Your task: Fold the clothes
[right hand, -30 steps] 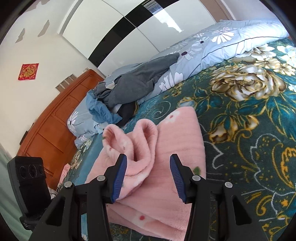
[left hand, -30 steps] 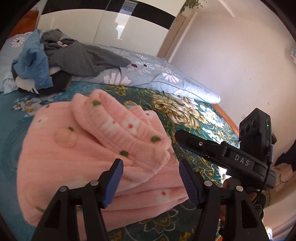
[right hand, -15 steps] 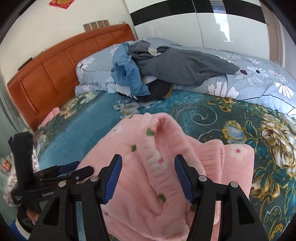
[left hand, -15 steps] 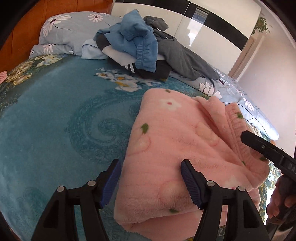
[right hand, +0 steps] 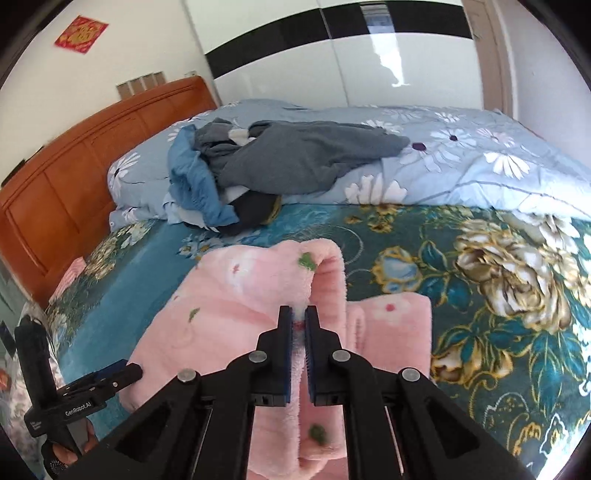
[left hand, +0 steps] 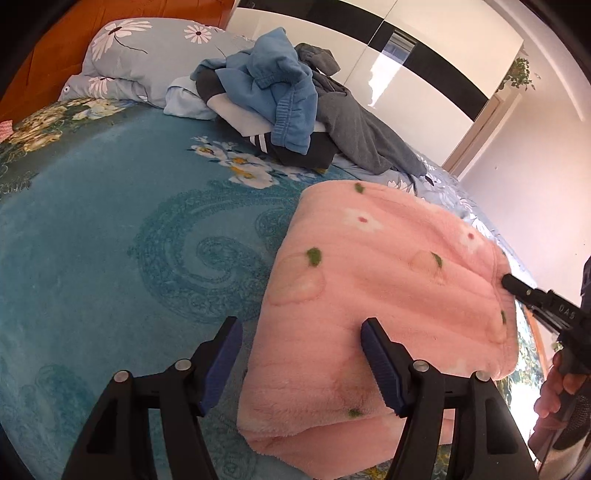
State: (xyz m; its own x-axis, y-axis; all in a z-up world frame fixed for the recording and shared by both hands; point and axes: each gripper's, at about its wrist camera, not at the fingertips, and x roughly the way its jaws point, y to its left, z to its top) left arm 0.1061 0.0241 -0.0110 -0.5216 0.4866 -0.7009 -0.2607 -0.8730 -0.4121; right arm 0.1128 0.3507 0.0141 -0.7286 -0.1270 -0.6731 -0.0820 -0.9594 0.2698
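A folded pink fleece (left hand: 384, 295), dotted green and flowered white, is laid on the bed (left hand: 110, 240), its long axis running near to far. Its ribbed edge is pinched by the right tool (right hand: 298, 321); the left tool (left hand: 301, 354) is held wide over the near-left corner.

A teal floral blanket (right hand: 498, 280) covers the bed, with a pale blue daisy-print quilt (right hand: 480, 162) bunched along its far side. Behind stand an orange wooden headboard (right hand: 62, 184) and glossy white wardrobe doors (right hand: 406, 70); a red paper decoration (right hand: 81, 34) hangs on the wall.

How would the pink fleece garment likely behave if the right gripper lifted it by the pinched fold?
The pink fleece garment looks thick and floppy; its layers would probably sag and unfold. The right gripper pinches plush pile, so slipping seems unlikely.
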